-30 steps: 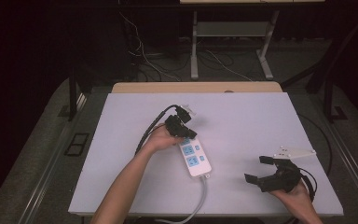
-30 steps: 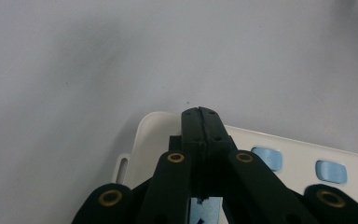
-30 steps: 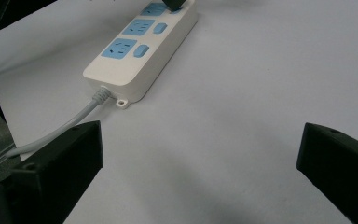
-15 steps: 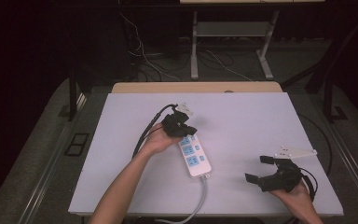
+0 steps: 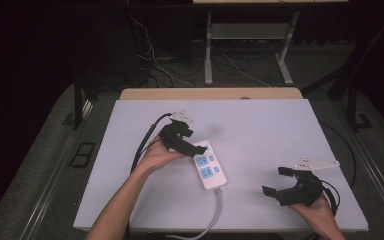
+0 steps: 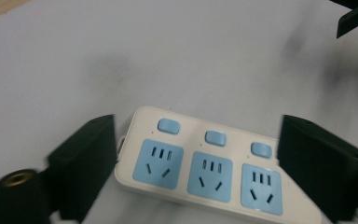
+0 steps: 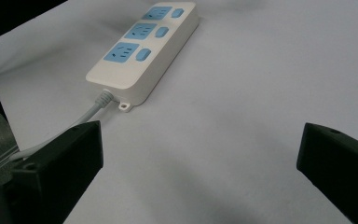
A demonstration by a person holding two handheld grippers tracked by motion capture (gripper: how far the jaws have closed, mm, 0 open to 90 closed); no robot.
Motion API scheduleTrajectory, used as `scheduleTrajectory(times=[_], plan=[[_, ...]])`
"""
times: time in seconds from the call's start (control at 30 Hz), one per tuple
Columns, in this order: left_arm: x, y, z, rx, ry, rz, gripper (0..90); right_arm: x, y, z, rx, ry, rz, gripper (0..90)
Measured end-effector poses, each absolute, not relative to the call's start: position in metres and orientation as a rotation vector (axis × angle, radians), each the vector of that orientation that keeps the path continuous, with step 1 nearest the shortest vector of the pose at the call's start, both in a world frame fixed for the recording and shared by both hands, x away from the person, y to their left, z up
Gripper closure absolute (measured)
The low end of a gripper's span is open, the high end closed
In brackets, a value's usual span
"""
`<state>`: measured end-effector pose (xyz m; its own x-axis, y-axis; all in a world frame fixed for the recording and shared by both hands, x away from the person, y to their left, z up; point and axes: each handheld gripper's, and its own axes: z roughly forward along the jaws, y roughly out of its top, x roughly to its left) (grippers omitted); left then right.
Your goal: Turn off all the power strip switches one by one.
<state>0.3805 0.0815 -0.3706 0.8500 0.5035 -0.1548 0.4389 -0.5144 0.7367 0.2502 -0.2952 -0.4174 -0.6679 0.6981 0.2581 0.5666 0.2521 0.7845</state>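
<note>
White three-socket power strip (image 5: 209, 169) lay flat mid-table, cord (image 5: 211, 216) trailing toward the near edge. Left gripper (image 5: 196, 148) over its far end, jaws just opened wide, nothing between the pads. Right gripper (image 5: 280, 181) well apart, jaws wide, empty. Judged released; no plug inserted yet.
</note>
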Motion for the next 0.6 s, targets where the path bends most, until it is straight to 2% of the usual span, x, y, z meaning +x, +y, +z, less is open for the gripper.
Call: scheduleTrajectory(times=[0.03,0.6], plan=[[0.379,0.084,-0.37,2.181,0.695,0.107,0.0,0.25,-0.295,-0.417,1.207,2.367,1.388,0.0],[0.341,0.138,-0.373,2.075,0.782,0.162,0.0,0.249,-0.295,-0.417,1.212,2.357,1.399,0.0]])
